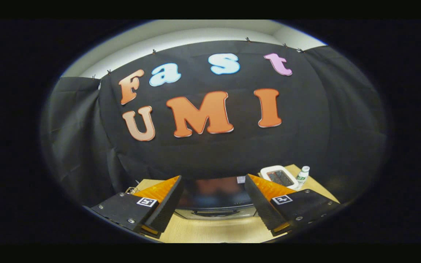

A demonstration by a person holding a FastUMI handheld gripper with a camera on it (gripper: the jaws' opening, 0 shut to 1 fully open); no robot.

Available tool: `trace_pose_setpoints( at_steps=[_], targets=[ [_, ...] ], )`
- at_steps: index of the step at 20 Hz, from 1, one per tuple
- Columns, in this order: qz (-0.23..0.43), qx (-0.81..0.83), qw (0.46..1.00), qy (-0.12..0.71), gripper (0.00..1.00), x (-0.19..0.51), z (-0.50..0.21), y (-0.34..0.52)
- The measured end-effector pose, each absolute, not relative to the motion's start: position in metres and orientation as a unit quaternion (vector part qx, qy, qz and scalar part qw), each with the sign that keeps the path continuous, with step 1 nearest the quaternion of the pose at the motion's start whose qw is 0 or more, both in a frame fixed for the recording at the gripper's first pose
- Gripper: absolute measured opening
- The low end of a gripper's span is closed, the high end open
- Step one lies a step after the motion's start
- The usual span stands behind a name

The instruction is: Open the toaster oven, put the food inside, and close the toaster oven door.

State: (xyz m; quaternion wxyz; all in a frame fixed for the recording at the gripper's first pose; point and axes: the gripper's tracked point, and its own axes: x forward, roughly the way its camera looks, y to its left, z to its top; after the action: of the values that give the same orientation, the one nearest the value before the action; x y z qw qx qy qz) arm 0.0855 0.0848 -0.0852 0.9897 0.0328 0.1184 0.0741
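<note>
The toaster oven [216, 199] stands on the wooden table just beyond my fingers, seen from above and in front. Its dark glossy top and the upper edge of its front with a handle show between them; the door looks closed. My gripper [214, 204] hovers above the table in front of the oven, open wide, with nothing between the fingers. A white tray [279, 176] holding something dark sits on the table to the right of the oven, beyond the right finger.
A small white bottle [303, 175] with a green label stands right of the tray. The light wooden table [214, 232] stretches under the fingers. Black cloth walls close the booth behind and on both sides.
</note>
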Motion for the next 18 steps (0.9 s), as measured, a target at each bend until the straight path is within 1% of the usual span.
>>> trace_pose_setpoints(
  at_steps=[3,6,10,18],
  targets=[
    [0.073,0.021,0.994,0.084,0.98,0.076,-0.043,0.082],
    [0.082,0.030,0.994,0.062,0.98,0.058,-0.016,0.079],
    [0.064,0.031,0.997,0.039,0.98,0.045,-0.008,0.063],
    [0.055,0.020,0.997,0.040,0.98,0.036,-0.007,0.048]
  ],
)
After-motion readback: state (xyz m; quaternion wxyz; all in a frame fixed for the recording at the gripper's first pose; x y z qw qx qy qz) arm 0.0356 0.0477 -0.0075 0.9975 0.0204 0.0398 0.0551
